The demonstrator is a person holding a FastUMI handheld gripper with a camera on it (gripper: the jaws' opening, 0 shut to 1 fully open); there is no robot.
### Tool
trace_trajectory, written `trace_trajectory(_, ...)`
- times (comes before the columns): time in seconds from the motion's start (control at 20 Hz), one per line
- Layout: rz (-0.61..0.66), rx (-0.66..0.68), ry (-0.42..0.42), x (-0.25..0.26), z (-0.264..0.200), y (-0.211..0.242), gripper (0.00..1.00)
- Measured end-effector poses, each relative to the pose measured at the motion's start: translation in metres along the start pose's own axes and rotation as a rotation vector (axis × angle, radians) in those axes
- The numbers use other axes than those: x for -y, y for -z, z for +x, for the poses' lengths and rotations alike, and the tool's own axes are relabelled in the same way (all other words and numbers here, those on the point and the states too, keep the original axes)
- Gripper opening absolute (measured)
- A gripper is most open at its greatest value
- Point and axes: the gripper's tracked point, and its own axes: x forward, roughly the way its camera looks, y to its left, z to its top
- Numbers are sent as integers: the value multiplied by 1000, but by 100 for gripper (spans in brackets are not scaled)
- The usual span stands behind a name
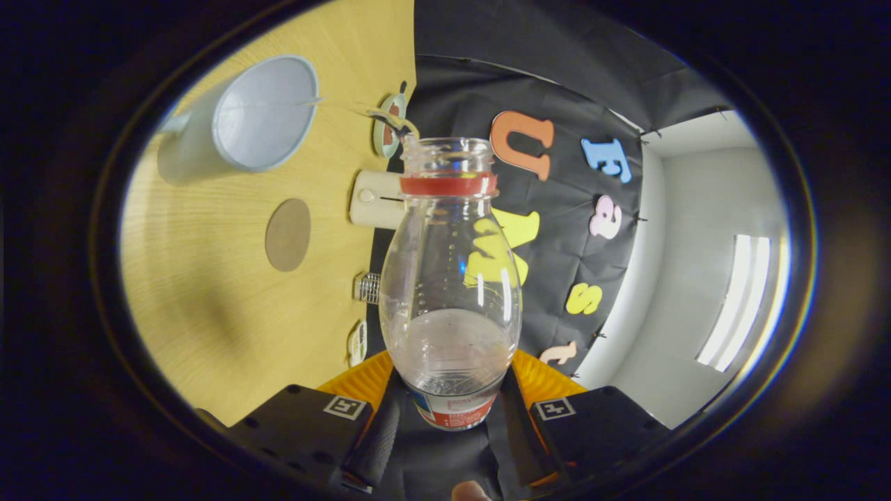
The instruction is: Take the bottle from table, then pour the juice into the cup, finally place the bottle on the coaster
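A handheld gripper clamps a clear plastic bottle by its lower body, both fingers pressed against its sides with the bottle wedged between them. The bottle is uncapped, with a red ring around its neck below the open mouth, and appears nearly empty; a label band shows at its base between the fingers. The view is rolled, so the light wooden table stands on edge to one side of the bottle. On that table a pale cup sits with its open mouth toward the camera, well apart from the bottle, and a round brown coaster lies bare on the wood between the cup and the fingers. Along the table's far edge are a cream-coloured box, a small plate and a small wire rack, all against the black cloth wall of the booth. Beyond the cloth a white wall rises to a ceiling with a bright strip light.
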Motion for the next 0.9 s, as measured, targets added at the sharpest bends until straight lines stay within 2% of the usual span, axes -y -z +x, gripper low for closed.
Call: trace_trajectory(0.9, -42, 17, 26, 13, 0, -3, 73)
